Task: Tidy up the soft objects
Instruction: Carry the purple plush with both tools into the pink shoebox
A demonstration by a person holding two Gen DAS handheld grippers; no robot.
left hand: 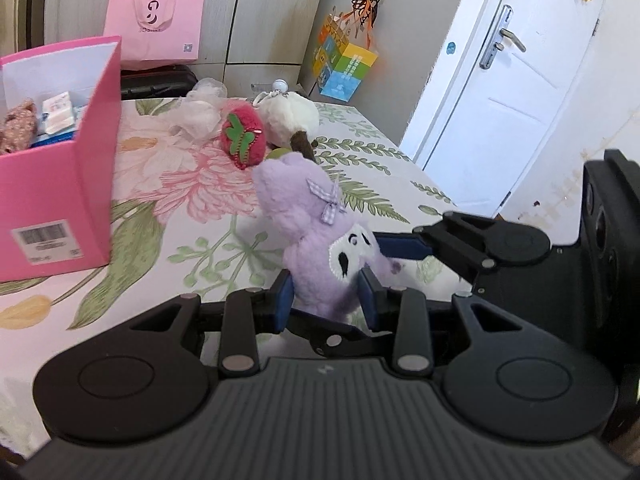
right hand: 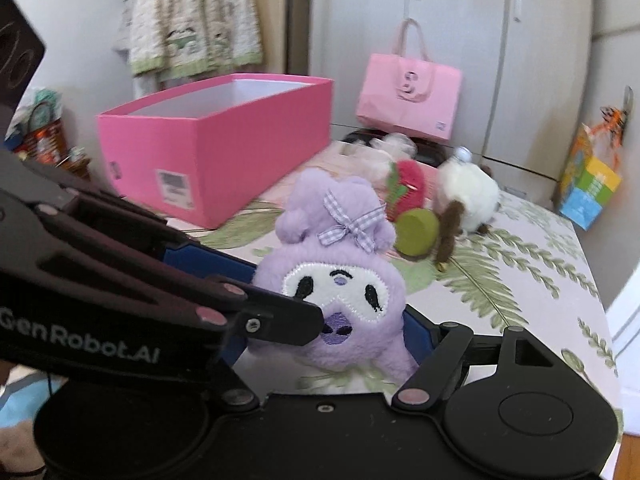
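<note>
A purple plush toy with a checked bow and a white face stands above the flowered table. My left gripper is shut on its lower body. My right gripper is closed around the same purple plush toy from the other side; its finger shows in the left wrist view touching the face. Behind lie a red strawberry plush, a white fluffy plush, a green round piece and a pale mesh bundle. A pink box stands at the left, holding small items.
A pink tote bag leans against the cupboard behind the table. A colourful paper bag hangs at the wall. A white door is at the right. The table edge runs along the right side.
</note>
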